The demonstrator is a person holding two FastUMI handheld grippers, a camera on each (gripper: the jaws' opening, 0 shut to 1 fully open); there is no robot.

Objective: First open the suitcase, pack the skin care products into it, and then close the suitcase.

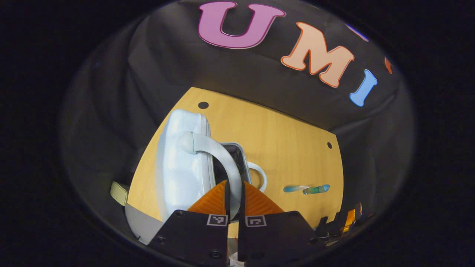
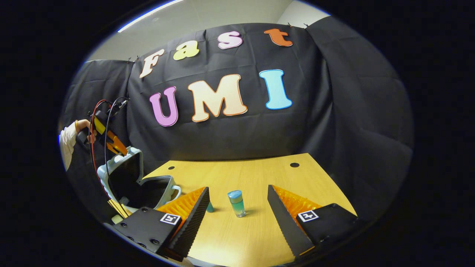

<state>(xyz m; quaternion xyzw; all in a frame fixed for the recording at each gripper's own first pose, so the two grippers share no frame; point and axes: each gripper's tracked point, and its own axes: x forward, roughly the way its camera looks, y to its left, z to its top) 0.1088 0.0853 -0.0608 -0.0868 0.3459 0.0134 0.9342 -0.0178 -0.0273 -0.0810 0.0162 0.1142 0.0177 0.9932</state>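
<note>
The lower part of the suitcase (image 1: 182,167) is covered by the left gripper (image 1: 234,196) in the left gripper view, and its inside is too dark for any contents to be made out. In the right gripper view, a small bottle (image 2: 210,207) is half hidden behind a finger (image 2: 193,218) of the right gripper (image 2: 237,222). The person's hand (image 2: 82,128) is cut off at the picture's edge, past the sleeve (image 2: 66,142).
</note>
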